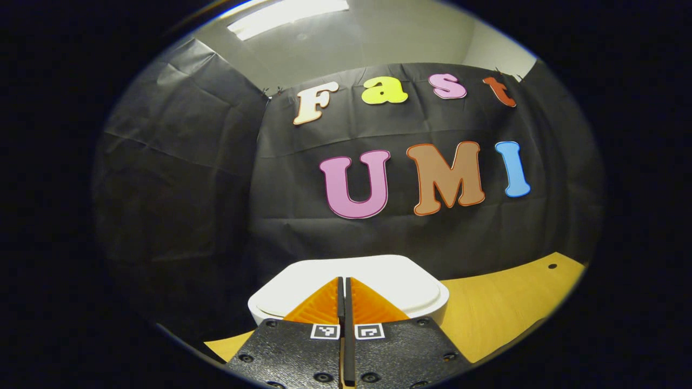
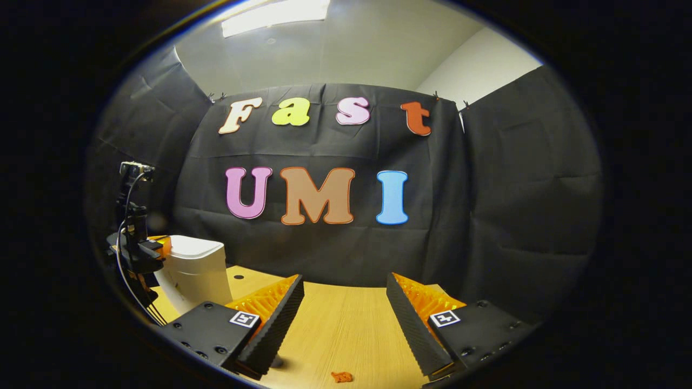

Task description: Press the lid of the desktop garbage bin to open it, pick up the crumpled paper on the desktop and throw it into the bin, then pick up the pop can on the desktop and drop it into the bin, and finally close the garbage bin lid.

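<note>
Lid-press step: left gripper (image 1: 344, 294), fingers closed together and empty, sits over the bin lid (image 1: 378, 278).
Next, judged: push down; right gripper (image 2: 345, 316) waits open.

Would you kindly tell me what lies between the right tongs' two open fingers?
In the right gripper view, the right tongs stand open over bare wooden desktop; a small orange scrap lies on it near the bottom edge.

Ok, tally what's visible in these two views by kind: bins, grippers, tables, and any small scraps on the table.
Garbage bin: 1, white, lid down
Grippers: 2, left gripper with fingers together, right gripper with fingers apart
Table: 1, wooden
Small scrap: 1, orange-red, on the table between the right gripper's fingers
Total: 5
</note>
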Demonstrator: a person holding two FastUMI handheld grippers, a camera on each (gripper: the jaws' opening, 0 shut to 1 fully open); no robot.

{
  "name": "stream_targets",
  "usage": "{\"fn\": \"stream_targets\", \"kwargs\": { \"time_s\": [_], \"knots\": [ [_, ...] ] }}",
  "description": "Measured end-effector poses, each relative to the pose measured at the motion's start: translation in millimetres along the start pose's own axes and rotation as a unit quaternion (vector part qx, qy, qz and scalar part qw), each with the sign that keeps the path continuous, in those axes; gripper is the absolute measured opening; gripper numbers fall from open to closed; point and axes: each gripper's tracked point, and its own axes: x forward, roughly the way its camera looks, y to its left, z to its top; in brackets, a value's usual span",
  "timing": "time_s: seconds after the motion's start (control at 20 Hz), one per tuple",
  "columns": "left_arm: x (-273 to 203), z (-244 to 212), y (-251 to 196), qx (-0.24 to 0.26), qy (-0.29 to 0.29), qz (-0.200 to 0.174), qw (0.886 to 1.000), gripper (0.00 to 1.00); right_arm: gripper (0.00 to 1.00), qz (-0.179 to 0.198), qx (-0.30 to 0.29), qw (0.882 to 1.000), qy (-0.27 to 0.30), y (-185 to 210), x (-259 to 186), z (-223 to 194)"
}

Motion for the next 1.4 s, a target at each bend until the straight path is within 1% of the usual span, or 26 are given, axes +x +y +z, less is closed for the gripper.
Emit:
{"fn": "stream_targets", "kwargs": {
  "time_s": [0.05, 0.15, 0.25, 0.35, 0.4, 0.5, 0.55, 0.6, 0.65, 0.7, 0.75, 0.8, 0.85, 0.9, 0.95, 1.0, 1.05, 1.2, 1.4],
  "knots": [
    [-1.1, 0.8, 0.2, 0.000, 0.007, 0.002, 1.000, 0.00, 0.98, -0.001, 0.000, 1.000, -0.002, -2.0, -1.1, -0.1],
    [-3.8, 7.4, -0.3, -0.019, 0.017, 0.004, 1.000, 0.00, 0.98, -0.004, 0.001, 1.000, -0.002, -6.9, -1.2, -2.3],
    [-11.0, 29.7, -1.8, -0.044, -0.007, 0.001, 0.999, 0.03, 0.98, -0.005, 0.006, 1.000, 0.002, -10.4, -1.3, -4.4],
    [-18.6, 54.0, -10.6, -0.049, -0.039, -0.016, 0.998, 0.05, 0.98, -0.006, 0.010, 1.000, 0.002, -13.6, 0.0, -4.9],
    [-23.0, 63.8, -16.1, -0.046, -0.050, -0.031, 0.997, 0.07, 0.98, -0.005, 0.010, 1.000, 0.002, -14.0, 0.9, -4.4],
    [-32.7, 70.4, -35.7, -0.048, -0.050, -0.073, 0.995, 0.19, 0.98, -0.004, 0.007, 1.000, 0.000, -13.7, 3.6, -3.6],
    [-39.2, 72.0, -39.6, -0.049, -0.049, -0.083, 0.994, 0.33, 0.98, -0.003, 0.005, 1.000, -0.001, -13.4, 4.8, -5.5],
    [-46.8, 74.7, -41.2, -0.053, -0.050, -0.086, 0.994, 0.41, 0.98, -0.002, 0.004, 1.000, 0.000, -12.9, 5.2, -6.7],
    [-55.4, 76.1, -49.9, -0.058, -0.050, -0.096, 0.992, 0.53, 0.98, -0.001, 0.003, 1.000, 0.001, -13.5, 7.4, -9.0],
    [-64.3, 77.5, -58.5, -0.062, -0.050, -0.105, 0.991, 0.56, 0.98, -0.001, 0.001, 1.000, 0.004, -13.7, 9.5, -11.7],
    [-73.9, 78.5, -67.1, -0.063, -0.054, -0.117, 0.990, 0.64, 0.98, 0.000, -0.002, 1.000, 0.008, -13.1, 11.5, -17.7],
    [-84.2, 79.4, -76.6, -0.059, -0.059, -0.131, 0.988, 0.70, 0.98, 0.001, -0.006, 1.000, 0.016, -12.5, 14.9, -24.9],
    [-93.1, 80.0, -84.2, -0.053, -0.064, -0.141, 0.987, 0.84, 0.98, 0.002, -0.009, 1.000, 0.026, -12.3, 18.5, -35.4],
    [-101.7, 81.5, -90.8, -0.047, -0.068, -0.151, 0.985, 0.93, 0.98, 0.004, -0.012, 0.999, 0.038, -12.6, 23.1, -46.4],
    [-109.9, 81.9, -98.3, -0.044, -0.071, -0.160, 0.984, 0.99, 0.98, 0.006, -0.015, 0.999, 0.050, -11.7, 26.9, -59.1],
    [-117.2, 82.0, -103.6, -0.043, -0.072, -0.167, 0.982, 0.99, 1.00, 0.007, -0.019, 0.998, 0.066, -11.1, 30.6, -73.0],
    [-123.7, 81.6, -107.9, -0.045, -0.071, -0.173, 0.981, 0.94, 0.98, 0.011, -0.022, 0.996, 0.085, -9.1, 35.2, -89.9],
    [-134.1, 81.2, -113.8, -0.046, -0.063, -0.179, 0.981, 0.94, 0.99, 0.019, -0.035, 0.990, 0.136, -5.3, 42.9, -135.6],
    [-139.7, 80.9, -110.0, -0.039, -0.056, -0.174, 0.982, 0.93, 0.99, 0.024, -0.052, 0.982, 0.181, -7.7, 50.0, -183.1]
  ]
}}
